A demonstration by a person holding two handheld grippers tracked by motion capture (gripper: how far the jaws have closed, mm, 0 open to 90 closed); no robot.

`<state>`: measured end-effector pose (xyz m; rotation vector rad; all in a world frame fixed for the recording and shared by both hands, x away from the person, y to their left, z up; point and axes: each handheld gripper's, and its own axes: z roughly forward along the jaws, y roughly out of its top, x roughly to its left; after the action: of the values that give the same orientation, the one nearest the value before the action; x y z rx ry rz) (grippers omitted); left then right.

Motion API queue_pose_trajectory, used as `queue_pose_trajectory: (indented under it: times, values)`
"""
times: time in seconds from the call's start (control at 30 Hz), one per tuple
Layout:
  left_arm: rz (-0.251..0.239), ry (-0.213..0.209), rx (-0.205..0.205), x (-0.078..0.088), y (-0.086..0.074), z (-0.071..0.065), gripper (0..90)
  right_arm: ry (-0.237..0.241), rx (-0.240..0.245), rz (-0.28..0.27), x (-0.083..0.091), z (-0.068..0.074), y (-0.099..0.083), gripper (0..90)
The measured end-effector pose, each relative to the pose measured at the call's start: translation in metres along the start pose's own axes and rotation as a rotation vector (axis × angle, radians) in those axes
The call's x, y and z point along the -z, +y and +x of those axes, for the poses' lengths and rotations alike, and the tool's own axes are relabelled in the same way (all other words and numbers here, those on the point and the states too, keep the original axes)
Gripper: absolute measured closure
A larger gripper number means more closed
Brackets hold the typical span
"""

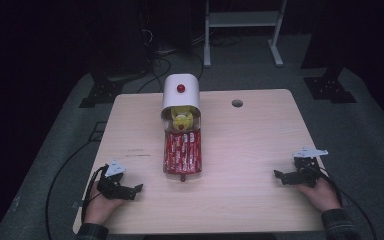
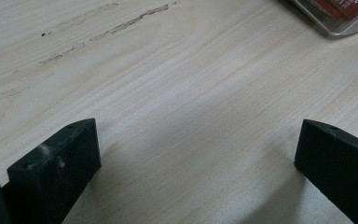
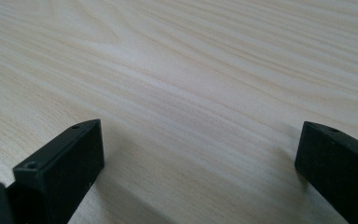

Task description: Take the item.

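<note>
2 grippers parked, container open.
Left gripper [image 1: 136,189] and right gripper [image 1: 278,175] rest released; approach the red packets [image 1: 182,151] squarely.

High view: dim room, black surroundings, light falls from above onto the pale surface [image 1: 250,150], brightest mid-surface, corners fall off dark. Image soft, low detail. Both gripper views: brighter, even light, wood grain sharp mid-frame, soft at top edge. Blurred dark shadows spread under the jaws. Slight sheen on the wood, no hard glare.
</note>
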<state>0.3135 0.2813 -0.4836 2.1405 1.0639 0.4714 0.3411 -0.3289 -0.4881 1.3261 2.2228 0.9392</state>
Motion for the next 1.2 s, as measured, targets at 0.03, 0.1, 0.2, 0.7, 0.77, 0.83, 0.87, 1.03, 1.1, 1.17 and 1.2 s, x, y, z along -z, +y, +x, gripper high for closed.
queue_pose_trajectory:
  times: [0.03, 0.1, 0.2, 0.7, 0.77, 0.83, 0.87, 1.03, 1.1, 1.17, 1.2]
  values:
    - [0.0, 0.0, 0.0, 0.0, 0.0, 0.0, 0.0, 0.0, 0.0, 0.0, 0.0, 0.0, 0.0, 0.4]
    - [0.005, 0.0, -0.005, 0.0, 0.0, 0.0, 0.0, 0.0, -0.001, 0.0, 0.0, 0.0, 0.0, 0.4]
    - [0.005, 0.003, -0.001, 0.0, 0.0, 0.0, 0.0, 0.0, -0.001, 0.0, 0.0, 0.0, 0.0, 0.4]
    - [-0.003, -0.043, 0.021, -0.002, 0.006, 0.0, 0.0, 0.005, 0.005, 0.0, -0.001, 0.0, 0.001, 0.4]
    - [0.001, -0.041, 0.022, -0.002, 0.007, 0.0, 0.0, 0.004, 0.005, 0.0, -0.001, 0.0, 0.001, 0.4]
    - [-0.009, -0.039, 0.023, -0.001, 0.008, 0.001, 0.0, 0.004, 0.005, 0.0, -0.001, 0.0, 0.001, 0.4]
    - [-0.012, -0.039, 0.022, 0.0, 0.009, 0.001, 0.0, 0.004, 0.005, 0.0, -0.001, 0.0, 0.001, 0.4]
    - [-0.018, -0.042, 0.028, 0.001, 0.012, 0.001, 0.0, 0.003, 0.005, -0.001, -0.001, 0.0, 0.001, 0.4]
    - [-0.019, -0.039, 0.027, 0.002, 0.012, 0.001, 0.0, 0.003, 0.005, -0.001, -0.001, 0.0, 0.001, 0.4]
    - [-0.027, -0.044, 0.036, 0.002, 0.012, 0.001, 0.0, 0.003, 0.005, -0.001, -0.001, 0.0, 0.001, 0.4]
    - [-0.029, -0.051, 0.04, 0.003, 0.013, 0.001, 0.0, 0.003, 0.005, -0.001, -0.001, 0.0, 0.001, 0.4]
